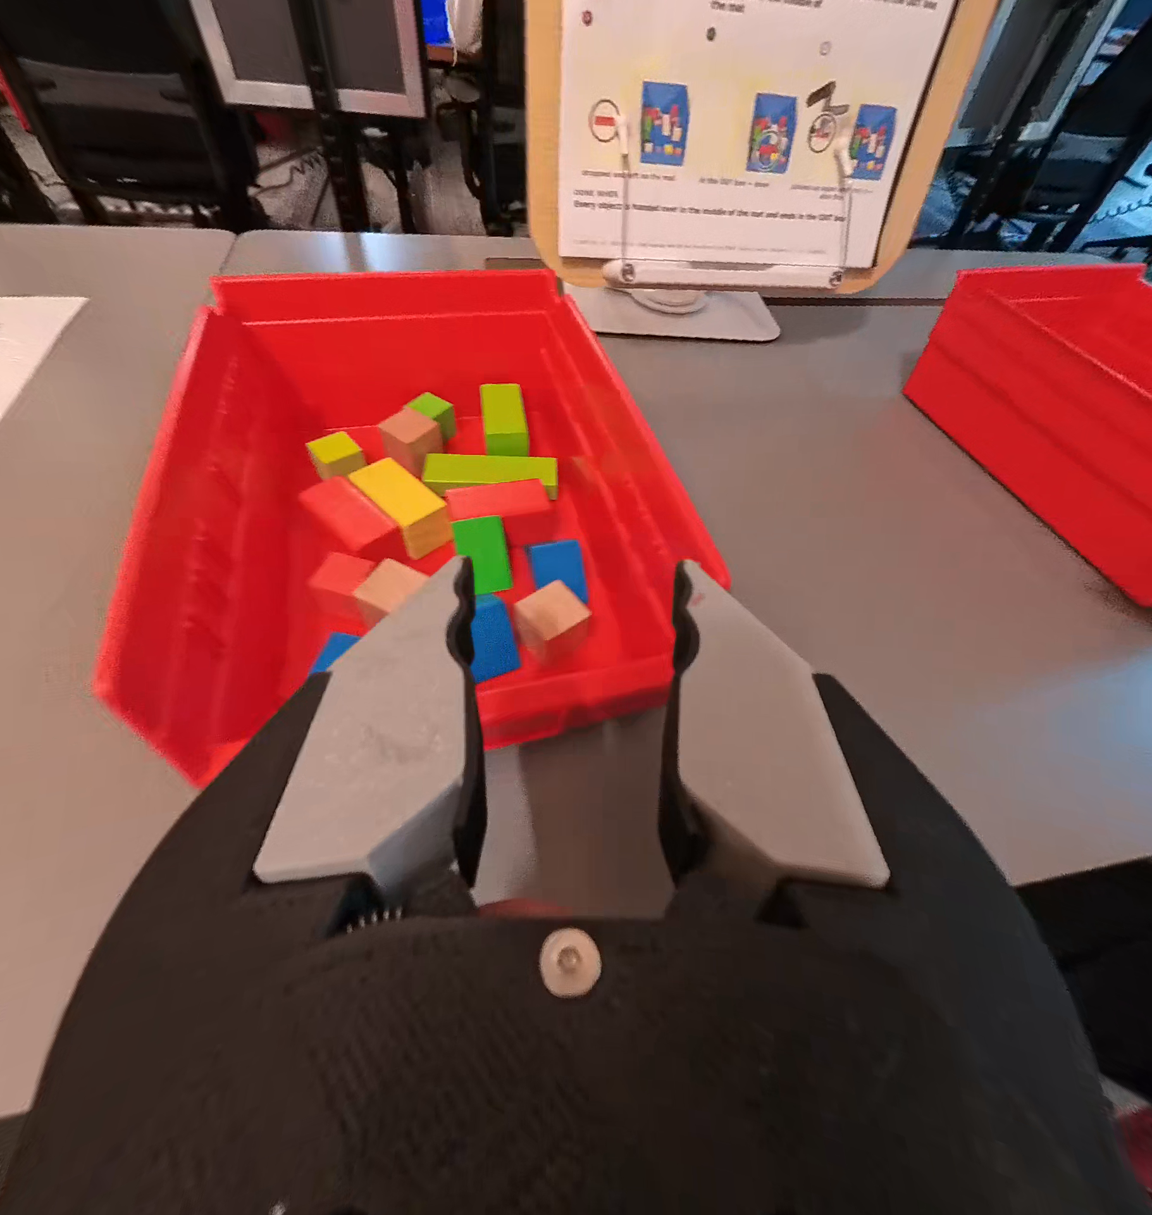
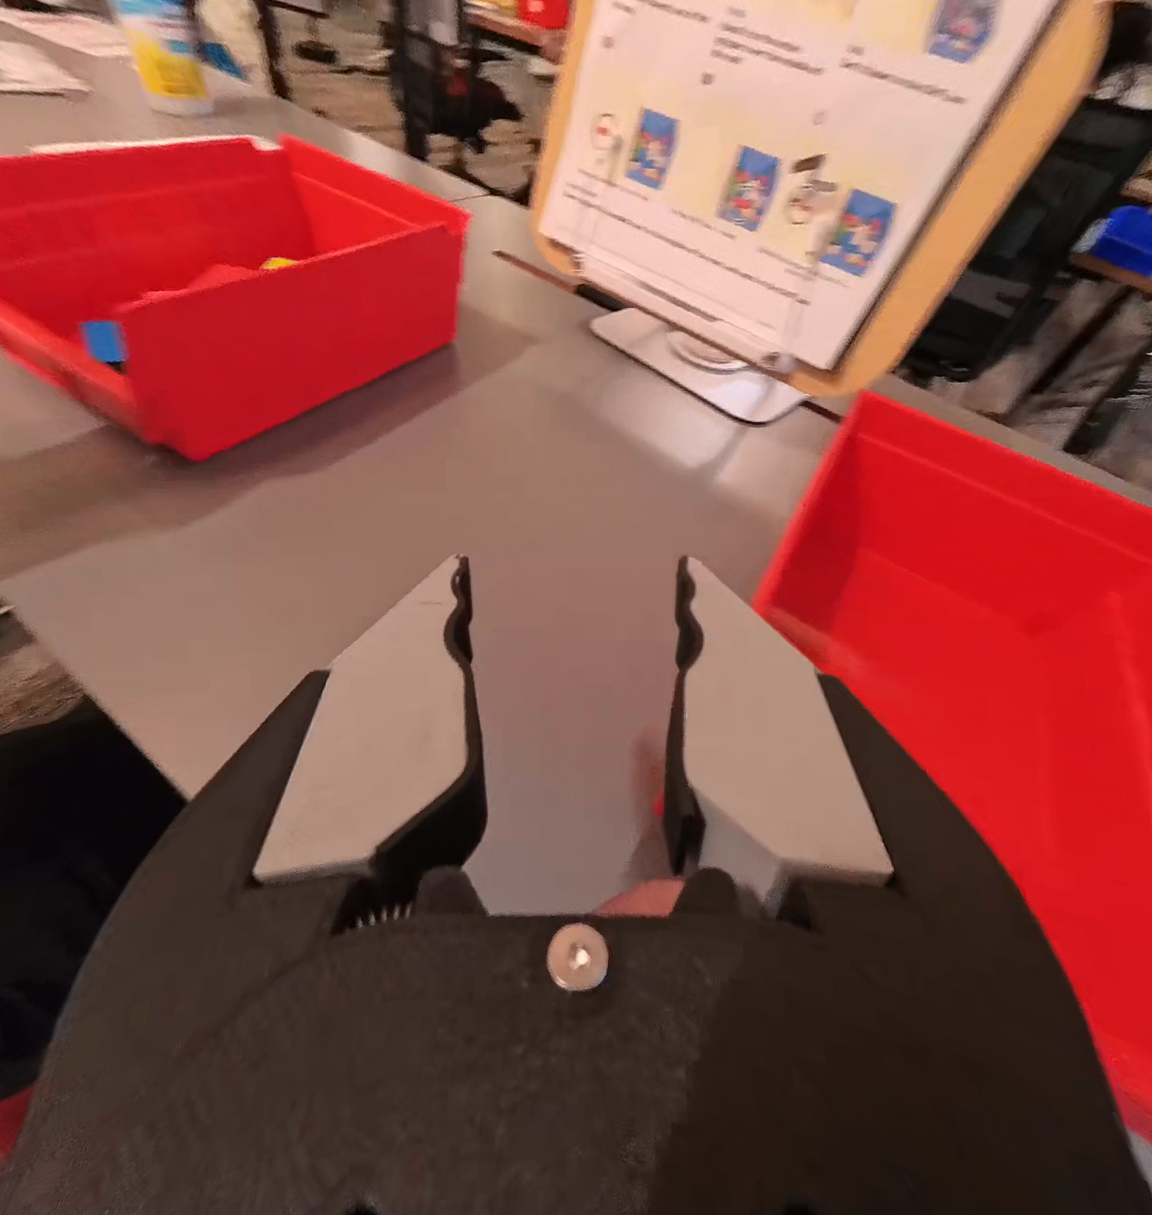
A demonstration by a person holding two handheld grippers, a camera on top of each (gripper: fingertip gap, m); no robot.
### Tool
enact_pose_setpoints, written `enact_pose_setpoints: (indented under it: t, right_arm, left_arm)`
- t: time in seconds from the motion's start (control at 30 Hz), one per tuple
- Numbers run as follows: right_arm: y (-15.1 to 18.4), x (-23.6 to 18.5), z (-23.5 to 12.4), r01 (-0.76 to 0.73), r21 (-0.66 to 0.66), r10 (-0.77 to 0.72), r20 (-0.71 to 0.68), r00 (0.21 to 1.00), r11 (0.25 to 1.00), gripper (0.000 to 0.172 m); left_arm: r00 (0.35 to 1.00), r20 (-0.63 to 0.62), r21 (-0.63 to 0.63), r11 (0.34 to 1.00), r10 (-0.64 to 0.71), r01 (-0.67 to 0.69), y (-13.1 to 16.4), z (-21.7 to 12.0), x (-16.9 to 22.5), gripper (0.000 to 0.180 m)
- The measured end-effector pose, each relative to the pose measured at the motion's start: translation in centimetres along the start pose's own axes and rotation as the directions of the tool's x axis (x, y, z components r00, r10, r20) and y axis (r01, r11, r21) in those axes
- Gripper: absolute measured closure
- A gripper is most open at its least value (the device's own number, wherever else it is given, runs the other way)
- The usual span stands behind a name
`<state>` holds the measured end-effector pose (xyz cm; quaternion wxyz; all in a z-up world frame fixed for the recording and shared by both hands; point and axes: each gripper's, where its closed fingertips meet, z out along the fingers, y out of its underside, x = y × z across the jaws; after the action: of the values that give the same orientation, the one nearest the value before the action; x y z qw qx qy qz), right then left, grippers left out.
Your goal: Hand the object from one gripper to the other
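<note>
My left gripper (image 1: 572, 578) is open and empty, hovering over the near edge of a red bin (image 1: 185, 526) that holds several wooden blocks: green (image 1: 482, 552), blue (image 1: 556, 569), yellow (image 1: 399, 496), red (image 1: 497, 500) and plain wood (image 1: 552, 621). No block touches its pads. My right gripper (image 2: 572, 578) is open and empty above the bare grey table (image 2: 363, 559). A second red bin (image 2: 994, 592) lies just right of it, with nothing showing in the part in view. The block bin also shows in the right wrist view (image 2: 284, 342) at far left.
A tan board with an instruction sheet (image 1: 724, 131) stands on a grey base (image 1: 685, 315) at the back of the table. A white paper (image 1: 8, 355) lies at the far left. The second bin shows in the left wrist view (image 1: 1053, 421) at right.
</note>
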<state>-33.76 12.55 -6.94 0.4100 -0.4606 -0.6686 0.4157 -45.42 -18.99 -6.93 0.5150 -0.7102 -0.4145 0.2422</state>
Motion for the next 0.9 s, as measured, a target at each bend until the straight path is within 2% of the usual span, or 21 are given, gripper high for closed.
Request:
enact_pose_setpoints:
  t: [0.13, 0.23, 0.43, 0.53, 0.7, 0.8, 0.9]
  right_arm:
    - [0.3, -4.4, 2.6, -0.015, -0.042, 0.023, 0.197, 0.980, 0.999, 0.109]
    - [1.0, -6.3, 4.7, -0.031, -0.075, 0.051, 0.279, 0.959, 0.997, 0.109]
    - [1.3, -7.3, 8.0, 0.022, -0.070, 0.002, 0.330, 0.944, 0.997, 0.110]
    - [1.7, -7.6, 9.6, 0.054, -0.087, -0.020, 0.358, 0.933, 0.995, 0.110]
    - [1.3, -7.5, 11.4, 0.062, -0.068, -0.029, 0.406, 0.913, 0.996, 0.111]
    - [1.3, -7.8, 11.9, 0.065, -0.062, -0.032, 0.430, 0.902, 0.996, 0.111]
    - [0.7, -8.1, 11.8, 0.090, -0.048, -0.060, 0.439, 0.897, 0.995, 0.111]
  left_arm:
    - [1.000, 0.003, -0.048, 0.998, 0.028, -0.028, 0.2, -0.1, -2.4, 0.129]
    - [0.999, -0.001, -0.133, 0.990, 0.048, -0.048, 1.0, 2.2, -3.7, 0.131]
    - [0.995, -0.050, -0.340, 0.935, 0.090, -0.102, 2.8, 9.2, -4.6, 0.131]
    - [0.993, -0.067, -0.421, 0.899, 0.101, -0.120, 3.9, 11.6, -4.7, 0.132]
    - [0.987, -0.065, -0.555, 0.817, 0.147, -0.158, 6.9, 13.4, -4.9, 0.131]
    - [0.985, -0.039, -0.580, 0.799, 0.168, -0.159, 6.8, 13.6, -5.6, 0.131]
    - [0.984, -0.049, -0.649, 0.743, 0.169, -0.160, 7.8, 14.0, -6.0, 0.133]
